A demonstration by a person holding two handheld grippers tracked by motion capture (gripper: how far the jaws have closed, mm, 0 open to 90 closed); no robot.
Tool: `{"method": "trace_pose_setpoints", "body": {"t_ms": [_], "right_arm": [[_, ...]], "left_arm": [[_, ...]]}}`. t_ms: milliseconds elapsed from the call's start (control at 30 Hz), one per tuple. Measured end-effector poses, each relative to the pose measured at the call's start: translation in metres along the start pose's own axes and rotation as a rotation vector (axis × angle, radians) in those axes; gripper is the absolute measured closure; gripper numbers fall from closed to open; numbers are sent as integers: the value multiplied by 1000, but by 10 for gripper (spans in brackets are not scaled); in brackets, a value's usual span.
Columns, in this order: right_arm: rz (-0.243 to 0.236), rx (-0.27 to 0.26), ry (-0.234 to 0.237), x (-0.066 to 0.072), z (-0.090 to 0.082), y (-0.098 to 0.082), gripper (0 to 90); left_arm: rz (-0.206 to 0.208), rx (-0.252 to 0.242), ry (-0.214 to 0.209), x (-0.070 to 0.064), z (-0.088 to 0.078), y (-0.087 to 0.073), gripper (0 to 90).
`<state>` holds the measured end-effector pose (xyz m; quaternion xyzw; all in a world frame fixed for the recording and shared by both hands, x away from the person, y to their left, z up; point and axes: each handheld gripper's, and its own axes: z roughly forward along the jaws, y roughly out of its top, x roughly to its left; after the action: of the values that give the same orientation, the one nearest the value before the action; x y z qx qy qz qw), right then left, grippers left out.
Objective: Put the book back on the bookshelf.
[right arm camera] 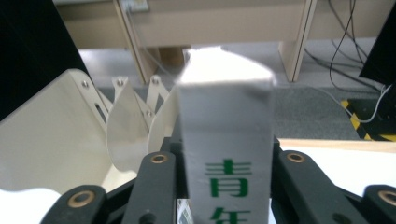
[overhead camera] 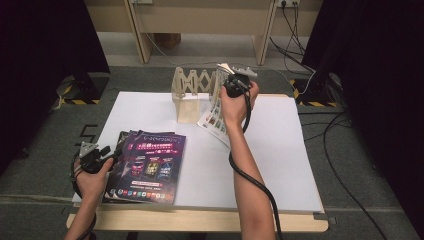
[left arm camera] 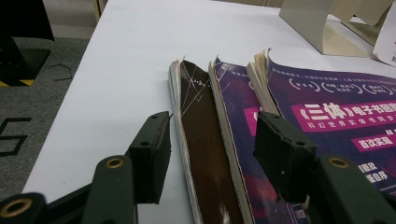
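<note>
Dim room, black curtains on both sides, grey carpet, loose cables on the floor past the table's far right corner. The wooden table (overhead camera: 210, 221) carries a white sheet (overhead camera: 280, 165) over most of its top. Near the far edge stands a cream expanding file rack (overhead camera: 189, 85), dividers fanned. The right gripper (overhead camera: 235, 84) holds a magazine (overhead camera: 216, 117) just right of the rack, its upper edge in the jaws, lower pages drooping to the sheet. In the right gripper view the jaws are clamped on the magazine's (right arm camera: 225, 154) edge, one pad either side, the rack's dividers (right arm camera: 122, 126) close behind on the left. At the near left corner lies a fanned stack of magazines (overhead camera: 150, 167), purple covers. The left gripper (overhead camera: 95, 157) rests at the stack's left edge; in the left gripper view its jaws stand parted, grasping nothing, straddling the fore-edges of the lower copies (left arm camera: 208, 158). Handling, as judged: each magazine is light, thin and floppy, with a glossy cover likely to slip; it sags when held by one edge. Better taken near the spine or gripped through the full thickness, so pages do not splay or tear while feeding into a rack slot.
</note>
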<state>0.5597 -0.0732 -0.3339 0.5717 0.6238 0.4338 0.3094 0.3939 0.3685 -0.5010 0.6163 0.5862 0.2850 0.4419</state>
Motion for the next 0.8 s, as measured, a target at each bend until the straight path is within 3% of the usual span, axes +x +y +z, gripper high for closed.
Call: {"method": "trace_pose_setpoints", "body": {"t_ms": [333,633,800], "right_arm": [[-25,-9,-20,3,-3,0,743],[7,-38,58,1,-18,7,745],[22,-85,63,-1,-27,10,745]], "left_arm": [[4,4,0,0,0,0,457],[5,3,3,0,0,0,458],[5,5,4,-1,1,0,459]]}}
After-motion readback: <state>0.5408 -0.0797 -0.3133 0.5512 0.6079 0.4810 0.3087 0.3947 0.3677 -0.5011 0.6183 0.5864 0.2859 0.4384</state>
